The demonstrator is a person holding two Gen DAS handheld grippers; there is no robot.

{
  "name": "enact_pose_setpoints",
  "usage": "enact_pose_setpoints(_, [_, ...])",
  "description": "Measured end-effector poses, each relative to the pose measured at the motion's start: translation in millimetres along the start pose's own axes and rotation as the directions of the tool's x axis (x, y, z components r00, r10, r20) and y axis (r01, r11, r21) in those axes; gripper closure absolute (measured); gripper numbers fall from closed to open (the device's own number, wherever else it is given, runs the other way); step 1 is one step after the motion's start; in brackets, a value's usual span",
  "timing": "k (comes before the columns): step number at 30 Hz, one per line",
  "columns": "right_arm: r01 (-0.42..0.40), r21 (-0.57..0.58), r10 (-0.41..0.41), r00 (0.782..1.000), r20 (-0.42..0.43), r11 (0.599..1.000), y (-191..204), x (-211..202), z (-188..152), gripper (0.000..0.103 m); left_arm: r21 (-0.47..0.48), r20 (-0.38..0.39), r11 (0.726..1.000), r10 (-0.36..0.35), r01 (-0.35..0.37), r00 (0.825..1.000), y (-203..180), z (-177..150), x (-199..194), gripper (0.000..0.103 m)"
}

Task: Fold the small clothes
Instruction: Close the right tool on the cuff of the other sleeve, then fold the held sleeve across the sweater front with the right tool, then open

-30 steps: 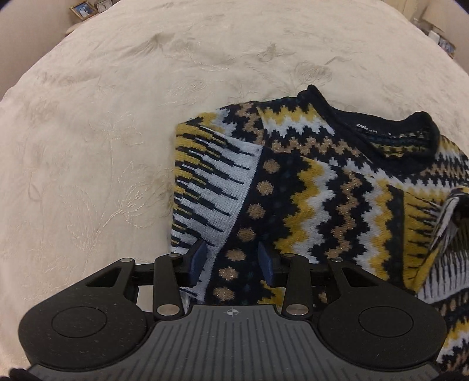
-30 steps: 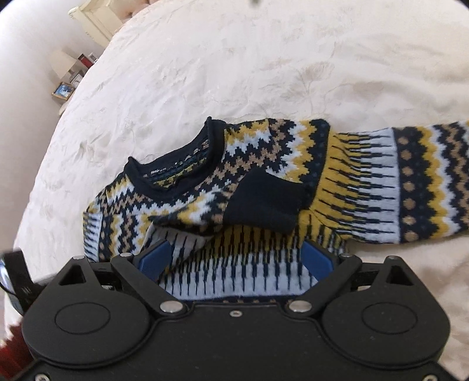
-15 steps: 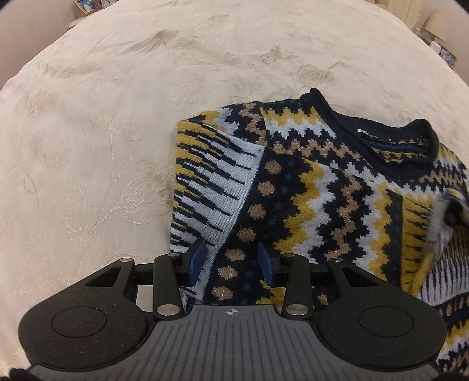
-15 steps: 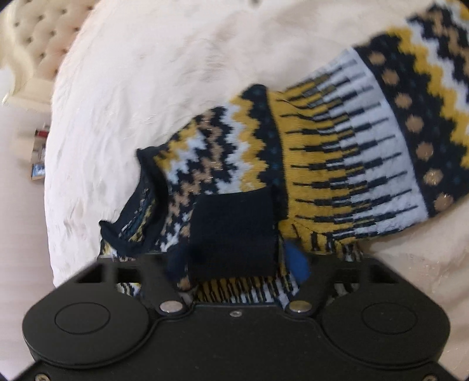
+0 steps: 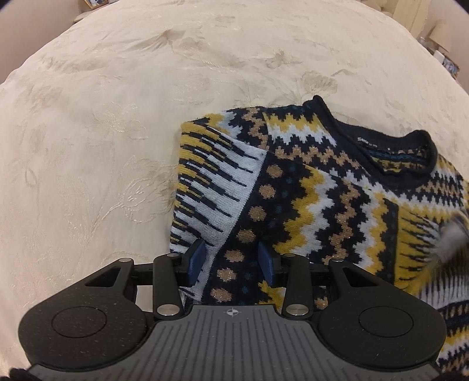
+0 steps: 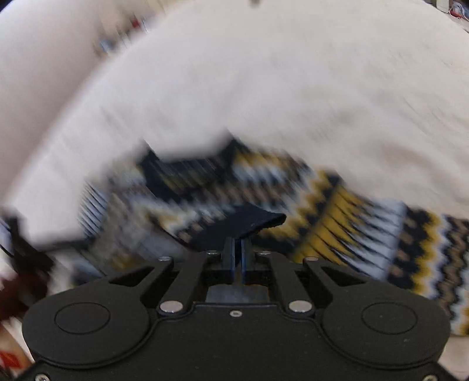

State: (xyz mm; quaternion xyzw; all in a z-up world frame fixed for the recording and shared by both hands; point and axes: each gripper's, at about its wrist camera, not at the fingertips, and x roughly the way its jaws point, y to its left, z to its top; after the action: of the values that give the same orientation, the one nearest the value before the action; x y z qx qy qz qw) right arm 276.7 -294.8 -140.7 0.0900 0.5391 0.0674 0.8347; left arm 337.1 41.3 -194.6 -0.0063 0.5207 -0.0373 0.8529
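A knitted sweater [image 5: 307, 199] in navy, yellow, white and tan lies on a cream bedspread [image 5: 146, 117], its navy collar [image 5: 390, 146] at the far right. One sleeve is folded over the body. My left gripper [image 5: 231, 259] sits at the near edge, its blue pads partly apart and pinching the dotted navy band. In the blurred right wrist view, my right gripper [image 6: 237, 243] is shut on the navy sleeve cuff [image 6: 249, 224], which sticks out past the pads above the sweater [image 6: 337, 234]. That sleeve shows as a blur [image 5: 451, 240] at the right edge of the left view.
The embroidered bedspread [image 6: 293, 88] spreads wide to the left and beyond the sweater. A framed picture [image 5: 91, 3] stands past the bed's far left corner, and small items [image 5: 442, 55] sit off the far right. The room to the left in the right wrist view is smeared.
My right gripper went from wide open over the sleeve to shut on the navy cuff and swung sideways, blurring its view. The left gripper and the sweater's body stayed put.
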Motion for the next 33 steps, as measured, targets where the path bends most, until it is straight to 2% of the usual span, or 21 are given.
enact_pose_setpoints(3, [0.059,-0.067,-0.067,0.990,-0.125,0.996,-7.6,9.8,-15.5,0.092,-0.025,-0.007,1.000,-0.017,0.017,1.000,4.6,1.7,-1.7,0.064])
enact_pose_setpoints(7, [0.094,-0.062,-0.104,0.976,-0.190,0.994,-16.0,10.0,-33.5,0.093,-0.034,-0.019,0.999,-0.018,0.017,1.000,3.6,6.0,-4.7,0.064])
enact_pose_setpoints(10, [0.118,-0.034,-0.122,0.981,-0.151,0.992,-21.4,1.5,-34.9,0.092,-0.030,-0.008,0.999,-0.016,0.015,1.000,-2.1,7.7,-12.7,0.064])
enact_pose_setpoints(11, [0.110,-0.011,-0.111,0.987,-0.116,0.994,-23.3,-2.9,-34.0,0.084,-0.027,0.001,0.999,-0.025,0.025,1.000,-3.8,7.1,-16.5,0.064])
enact_pose_setpoints(13, [0.046,0.065,-0.045,0.999,-0.019,0.997,-27.1,-14.0,-30.6,0.083,-0.018,0.011,0.999,-0.043,0.043,0.999,-8.5,4.8,-23.2,0.063])
enact_pose_setpoints(16, [-0.029,0.178,0.022,0.999,0.042,0.984,-34.6,-9.8,-25.8,0.037,-0.021,0.011,0.997,-0.080,0.080,0.997,-15.8,-1.4,-30.5,0.062])
enact_pose_setpoints(17, [-0.042,0.192,0.034,0.998,0.045,0.980,-35.4,-4.8,-25.1,0.031,-0.021,0.006,0.995,-0.099,0.099,0.995,-18.1,-4.2,-32.6,0.061])
enact_pose_setpoints(19, [-0.034,0.198,0.029,0.999,0.027,0.980,-32.2,10.7,-23.9,0.033,-0.012,-0.008,0.992,-0.125,0.125,0.992,-22.5,-10.4,-33.2,0.053])
enact_pose_setpoints(22, [-0.021,0.200,0.021,1.000,0.004,0.979,-28.2,27.3,-26.5,0.033,0.007,-0.039,0.993,-0.121,0.121,0.992,-29.2,-21.1,-29.6,0.048])
enact_pose_setpoints(24, [-0.010,0.203,0.009,1.000,0.005,0.979,-26.2,30.6,-26.5,0.036,0.013,-0.062,0.994,-0.110,0.111,0.992,-31.0,-26.7,-24.4,0.044])
enact_pose_setpoints(25, [0.006,0.199,-0.006,1.000,0.002,0.980,-24.4,29.7,-26.2,0.053,0.014,-0.069,0.994,-0.104,0.105,0.992,-31.3,-29.5,-22.9,0.042])
enact_pose_setpoints(26, [0.018,0.188,-0.018,1.000,-0.005,0.982,-22.9,28.0,-24.5,0.091,0.011,-0.073,0.995,-0.103,0.104,0.992,-31.5,-30.9,-21.3,0.041])
enact_pose_setpoints(29, [-0.008,0.084,0.005,0.999,0.037,0.996,-7.6,15.6,-19.0,0.092,0.002,-0.075,0.994,-0.107,0.107,0.991,-30.7,-33.1,-20.4,0.036])
enact_pose_setpoints(31, [0.049,0.002,-0.049,0.996,0.081,0.999,2.1,0.6,-16.6,0.092,0.002,-0.075,0.994,-0.108,0.109,0.991,-31.1,-32.6,-20.1,0.035])
enact_pose_setpoints(33, [0.097,0.010,-0.098,0.991,0.087,0.995,-1.8,-4.1,-16.1,0.092,-0.008,-0.074,0.994,-0.109,0.109,0.991,-30.6,-32.2,-19.8,0.034])
